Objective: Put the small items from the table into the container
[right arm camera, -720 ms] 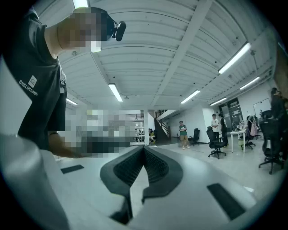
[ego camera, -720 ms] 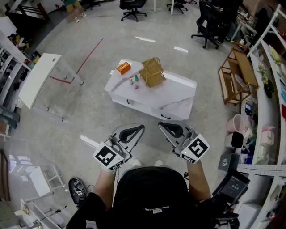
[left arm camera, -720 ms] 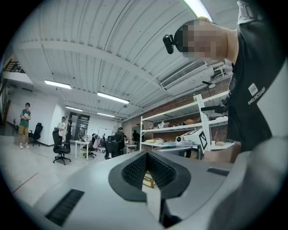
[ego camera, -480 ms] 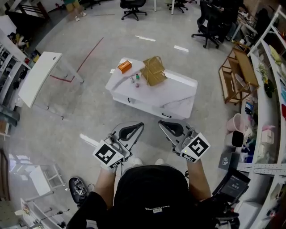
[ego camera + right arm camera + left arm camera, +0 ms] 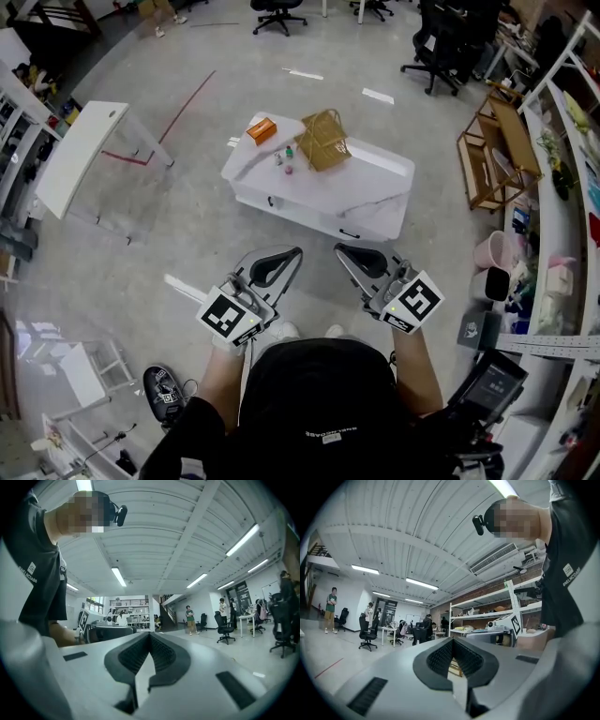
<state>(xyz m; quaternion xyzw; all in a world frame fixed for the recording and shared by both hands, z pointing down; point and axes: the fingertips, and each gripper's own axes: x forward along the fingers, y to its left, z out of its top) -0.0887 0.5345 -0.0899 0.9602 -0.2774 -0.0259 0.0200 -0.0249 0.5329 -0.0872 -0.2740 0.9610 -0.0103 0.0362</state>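
A low white table (image 5: pixel 370 202) stands on the floor some way ahead of me. On it sit a wicker basket (image 5: pixel 322 141), an orange box (image 5: pixel 262 130) and a few small items (image 5: pixel 284 160) between them. I hold both grippers close to my body, well short of the table. My left gripper (image 5: pixel 287 255) is shut with nothing in it, and its black pads (image 5: pixel 440 657) meet. My right gripper (image 5: pixel 345 251) is likewise shut and empty, its pads (image 5: pixel 161 653) pressed together. Both point level, out across the room.
A white desk (image 5: pixel 84 155) stands at the left, office chairs (image 5: pixel 436 56) at the back. A wooden rack (image 5: pixel 497 159), a pink bucket (image 5: pixel 490 255) and long shelves line the right side. A shoe (image 5: pixel 164 392) lies by my left foot. People stand far off (image 5: pixel 190 618).
The table sits slightly higher in the head view. Both grippers keep their place in front of my body and stay shut.
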